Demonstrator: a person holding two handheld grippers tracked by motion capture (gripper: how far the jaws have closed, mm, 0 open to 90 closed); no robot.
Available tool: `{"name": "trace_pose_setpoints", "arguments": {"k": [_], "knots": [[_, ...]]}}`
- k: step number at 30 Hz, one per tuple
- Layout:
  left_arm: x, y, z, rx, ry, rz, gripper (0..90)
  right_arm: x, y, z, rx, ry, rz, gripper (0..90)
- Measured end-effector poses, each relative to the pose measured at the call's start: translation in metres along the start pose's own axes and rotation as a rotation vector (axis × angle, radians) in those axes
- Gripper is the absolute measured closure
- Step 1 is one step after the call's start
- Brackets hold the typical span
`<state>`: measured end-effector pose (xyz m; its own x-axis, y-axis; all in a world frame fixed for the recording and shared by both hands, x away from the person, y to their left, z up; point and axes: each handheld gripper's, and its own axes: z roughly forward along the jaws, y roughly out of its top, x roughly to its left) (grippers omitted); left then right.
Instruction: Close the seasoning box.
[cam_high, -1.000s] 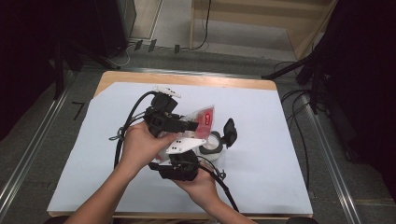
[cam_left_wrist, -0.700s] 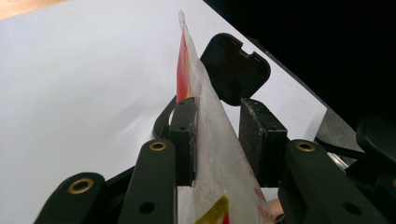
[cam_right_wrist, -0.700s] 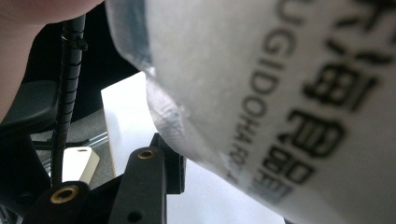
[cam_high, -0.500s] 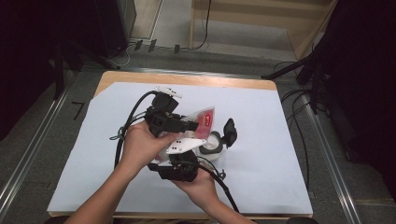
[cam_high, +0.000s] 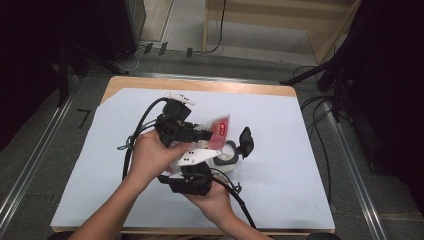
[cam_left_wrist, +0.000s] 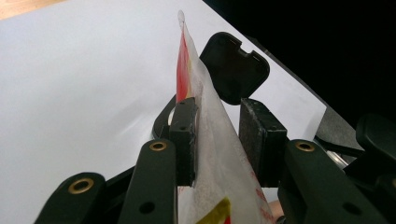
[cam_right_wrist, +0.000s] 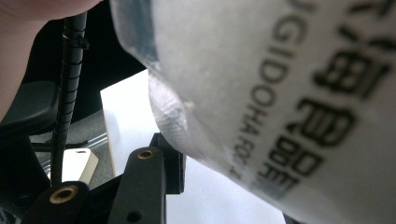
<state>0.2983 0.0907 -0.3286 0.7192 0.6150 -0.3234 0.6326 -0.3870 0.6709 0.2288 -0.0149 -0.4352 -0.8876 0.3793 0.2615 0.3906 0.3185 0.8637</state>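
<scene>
Plastic pouch (cam_high: 212, 131) feels light, floppy, slippery; my left claw (cam_left_wrist: 218, 135) pinches its edge, right claw (cam_high: 192, 172) clamps the lower body at 6 o'clock.

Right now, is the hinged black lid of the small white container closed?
No, the black lid stands raised beside the white container, leaving its mouth uncovered.

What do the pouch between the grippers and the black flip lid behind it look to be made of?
The pouch looks like thin, frosted plastic film: light passes through it, it creases at the edges, and it carries red and yellow print. The flip lid looks like moulded hard plastic with a matt black finish, rounded corners and a notch at its rim.
</scene>
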Motion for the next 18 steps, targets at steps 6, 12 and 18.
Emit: {"name": "trace_pose_setpoints", "arguments": {"k": [6, 12, 18], "knots": [[0.0008, -0.0001, 0.0, 0.002, -0.003, -0.001, 67.7, -0.0002, -0.0002, 0.0, 0.0, 0.001, 0.0, 63.2], [0.0009, -0.0005, 0.0003, 0.003, -0.005, -0.004, 67.5, 0.0001, -0.0007, 0.0004, -0.002, -0.002, -0.001, 63.2], [0.0003, -0.0001, 0.0005, 0.0, -0.002, -0.005, 67.3, 0.0, -0.0002, 0.0, 0.0, -0.001, 0.001, 63.4]]}}
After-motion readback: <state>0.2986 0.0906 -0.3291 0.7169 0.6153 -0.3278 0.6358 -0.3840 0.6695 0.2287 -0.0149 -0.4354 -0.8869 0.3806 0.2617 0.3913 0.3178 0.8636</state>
